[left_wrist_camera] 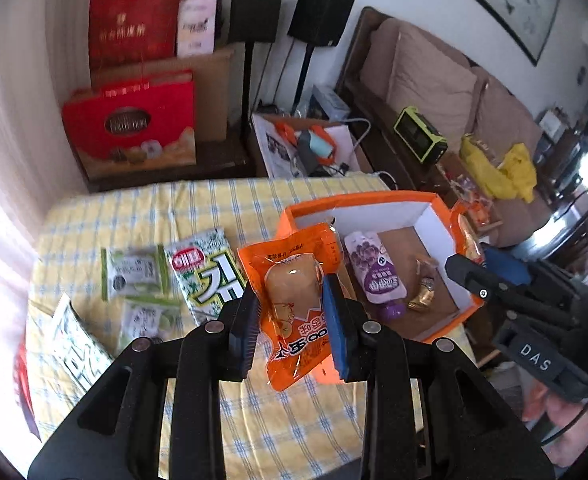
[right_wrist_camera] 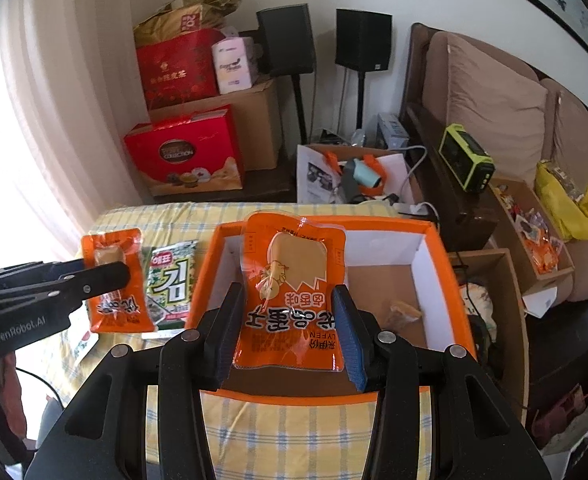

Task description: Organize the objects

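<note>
My left gripper (left_wrist_camera: 292,304) is shut on an orange snack pouch (left_wrist_camera: 294,300) and holds it above the checked tablecloth, just left of the orange box (left_wrist_camera: 374,204). My right gripper (right_wrist_camera: 288,312) is shut on a second orange snack pouch (right_wrist_camera: 294,292) and holds it over the near side of the orange box (right_wrist_camera: 334,224). The box holds a purple pouch (left_wrist_camera: 378,276) and a gold-wrapped sweet (left_wrist_camera: 424,288). The left gripper with its pouch (right_wrist_camera: 116,280) shows at the left of the right wrist view. The right gripper (left_wrist_camera: 470,276) shows at the box's right edge.
Green seaweed packets (left_wrist_camera: 134,272) and a larger seaweed pack (left_wrist_camera: 206,272) lie on the yellow checked tablecloth (left_wrist_camera: 154,212). Red gift boxes (left_wrist_camera: 134,128), two speakers on stands, a cardboard box of gear (right_wrist_camera: 354,172) and a sofa (right_wrist_camera: 494,108) stand behind the table.
</note>
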Available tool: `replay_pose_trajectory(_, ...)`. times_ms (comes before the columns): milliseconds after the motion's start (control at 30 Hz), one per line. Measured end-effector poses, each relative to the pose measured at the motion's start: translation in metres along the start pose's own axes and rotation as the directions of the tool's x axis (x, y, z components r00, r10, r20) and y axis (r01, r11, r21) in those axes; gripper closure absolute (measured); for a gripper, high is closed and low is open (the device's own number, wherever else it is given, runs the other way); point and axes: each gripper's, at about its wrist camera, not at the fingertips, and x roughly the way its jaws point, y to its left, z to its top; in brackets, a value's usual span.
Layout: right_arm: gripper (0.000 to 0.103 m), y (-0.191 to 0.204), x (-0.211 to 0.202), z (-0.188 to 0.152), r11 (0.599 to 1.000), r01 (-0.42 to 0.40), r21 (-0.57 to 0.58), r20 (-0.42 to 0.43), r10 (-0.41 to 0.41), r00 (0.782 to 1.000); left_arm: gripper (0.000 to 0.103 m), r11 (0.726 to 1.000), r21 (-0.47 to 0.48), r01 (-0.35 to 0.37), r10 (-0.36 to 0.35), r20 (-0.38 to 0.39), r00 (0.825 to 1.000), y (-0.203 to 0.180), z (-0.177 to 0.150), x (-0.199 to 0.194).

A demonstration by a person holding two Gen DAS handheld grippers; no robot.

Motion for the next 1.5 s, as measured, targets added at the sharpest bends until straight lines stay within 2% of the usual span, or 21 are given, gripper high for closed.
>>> replay_pose_trajectory(167,0.058,-0.011,-0.001,0.0,1.0,0.006,0.018,0.001,-0.006,1.0,0.075,0.999,0.04,-0.023,0.021,0.034,0.999,-0.02,-0.003,0.0)
replay_pose_trajectory(333,0.058,-0.021,-0.001,0.0,0.999,0.017,0.028,0.005,-0.018,1.0,0.075,0.999,0.042,-0.001,0.001,0.016,1.0,-0.033,-0.003,0.009)
replay_pose_trajectory(667,0.058,-0.046,0.002,-0.003,0.998,0.051,0.035,0.005,-0.051,0.999,0.075,1.0,0.019,-0.008,0.007,0.027,1.0,-0.048,0.001,0.024)
replay_pose_trajectory(967,0.057,-0.062,0.018,-0.005,0.997,0.06,0.04,-0.012,-0.06,0.998,0.075,1.0,0.011,-0.013,0.013,-0.003,1.0,-0.056,0.005,0.049)
replay_pose_trajectory(1067,0.053,-0.064,0.024,-0.006,0.997,0.068,0.035,-0.009,-0.067,0.998,0.074,1.0,0.021,-0.007,0.007,-0.028,1.0,-0.058,0.004,0.059)
replay_pose_trajectory(1200,0.047,-0.067,0.033,-0.007,0.997,0.066,0.042,-0.01,-0.065,0.998,0.059,1.0,0.017,-0.02,0.02,-0.031,0.999,-0.058,0.005,0.067)
replay_pose_trajectory(1267,0.046,-0.069,0.036,-0.007,0.997,0.066,0.05,-0.02,-0.065,0.998,0.057,1.0,0.009,-0.02,0.02,-0.029,0.999,-0.055,0.004,0.066)
replay_pose_trajectory(1300,0.045,-0.069,0.037,-0.008,0.997,0.062,0.055,-0.018,-0.062,0.998,0.053,1.0,0.008,-0.02,0.02,-0.027,0.999,-0.054,0.004,0.065)
replay_pose_trajectory(1433,0.034,-0.069,0.034,-0.007,0.995,0.076,0.06,-0.005,-0.076,0.997,0.03,0.999,0.0,-0.038,0.038,0.016,0.999,-0.049,0.005,0.055)
replay_pose_trajectory(1467,0.032,-0.069,0.034,-0.007,0.995,0.078,0.061,-0.003,-0.078,0.997,0.028,0.999,-0.002,-0.043,0.043,0.021,0.999,-0.048,0.007,0.054)
replay_pose_trajectory(1500,0.025,-0.069,0.033,-0.007,0.995,0.078,0.064,-0.001,-0.078,0.997,0.025,0.999,-0.004,-0.046,0.046,0.026,0.999,-0.047,0.007,0.052)
